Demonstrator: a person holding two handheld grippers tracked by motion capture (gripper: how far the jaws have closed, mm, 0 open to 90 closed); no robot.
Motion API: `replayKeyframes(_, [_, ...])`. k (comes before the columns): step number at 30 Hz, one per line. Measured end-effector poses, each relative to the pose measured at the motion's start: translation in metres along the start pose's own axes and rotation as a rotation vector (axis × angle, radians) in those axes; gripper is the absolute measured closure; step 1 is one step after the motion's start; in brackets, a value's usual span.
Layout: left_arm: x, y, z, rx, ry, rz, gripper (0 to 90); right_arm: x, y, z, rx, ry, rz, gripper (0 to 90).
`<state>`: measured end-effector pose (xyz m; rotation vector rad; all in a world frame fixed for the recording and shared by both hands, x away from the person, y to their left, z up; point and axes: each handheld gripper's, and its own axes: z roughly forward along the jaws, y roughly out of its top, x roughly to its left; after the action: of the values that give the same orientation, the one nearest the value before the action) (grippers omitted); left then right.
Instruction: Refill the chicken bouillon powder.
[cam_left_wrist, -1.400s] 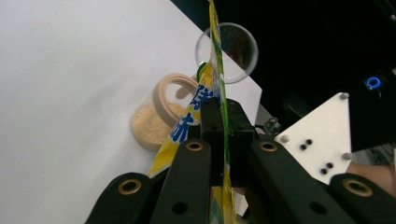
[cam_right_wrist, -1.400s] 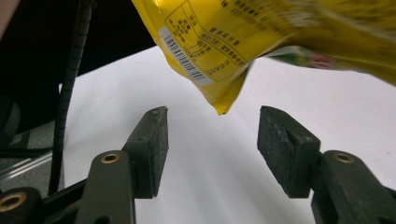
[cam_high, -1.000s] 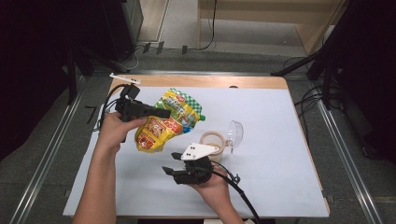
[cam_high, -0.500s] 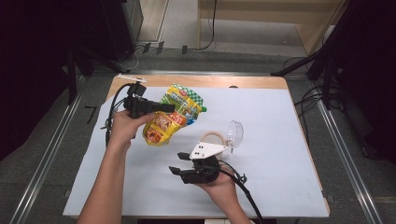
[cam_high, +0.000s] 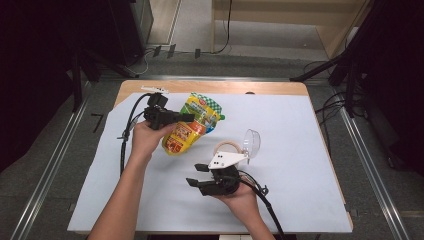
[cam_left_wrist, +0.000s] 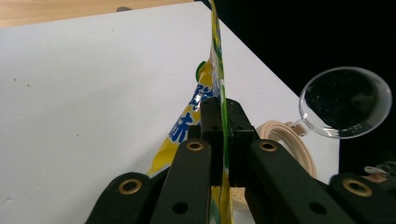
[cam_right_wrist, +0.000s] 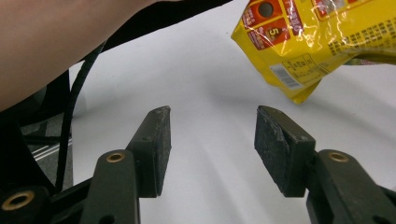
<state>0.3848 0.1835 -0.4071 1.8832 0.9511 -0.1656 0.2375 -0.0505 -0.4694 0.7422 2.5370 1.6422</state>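
A yellow snack bag (cam_high: 190, 129) with a green chequered top hangs tilted over the white sheet, its lower corner close to the paper. My left gripper (cam_high: 182, 118) is shut on the bag's edge; in the left gripper view the bag (cam_left_wrist: 215, 70) runs edge-on between the closed pads (cam_left_wrist: 212, 126). My right gripper (cam_high: 194, 183) sits low near the table's front, jaws apart with nothing between them. In the right gripper view the bag's lower corner (cam_right_wrist: 308, 42) hangs ahead of the open fingers (cam_right_wrist: 156, 140), and a forearm crosses the top left.
A beige tape ring (cam_high: 227, 147) lies on the white sheet (cam_high: 300, 150) beside a clear round lens-like piece (cam_high: 252, 141); both appear in the left gripper view, ring (cam_left_wrist: 285, 140) and lens (cam_left_wrist: 345, 100). The wooden table edge (cam_high: 240, 87) runs along the back. Cables trail from both grippers.
The left hand has carried the bag away from me and lower toward the sheet. The right gripper has stayed about where it was, jaws still apart.
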Motion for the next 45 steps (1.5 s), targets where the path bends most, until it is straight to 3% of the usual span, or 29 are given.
replayKeyframes(5, [0.006, -0.005, 0.008, 0.030, -0.002, -0.019, 89.7, 0.000, -0.001, 0.000, 0.014, 0.006, -0.007, 47.2])
replayKeyframes(12, [0.010, -0.008, 0.005, 0.021, -0.001, -0.037, 89.5, -0.007, -0.004, -0.005, -0.004, 0.040, 0.013, 47.4])
replayKeyframes(23, [0.011, -0.012, -0.006, 0.027, -0.002, -0.051, 89.6, -0.017, -0.007, -0.019, 0.013, 0.030, 0.026, 47.6])
replayKeyframes(29, [0.010, -0.016, -0.013, 0.030, -0.007, -0.075, 89.2, -0.018, -0.008, -0.032, 0.033, 0.026, 0.009, 47.1])
replayKeyframes(37, [0.003, -0.022, -0.025, 0.042, 0.014, -0.051, 88.8, -0.021, -0.008, -0.048, 0.028, 0.025, 0.005, 46.8])
replayKeyframes(45, [0.003, -0.030, -0.035, 0.016, 0.017, -0.063, 88.3, -0.021, -0.011, -0.051, 0.036, 0.052, -0.020, 46.7])
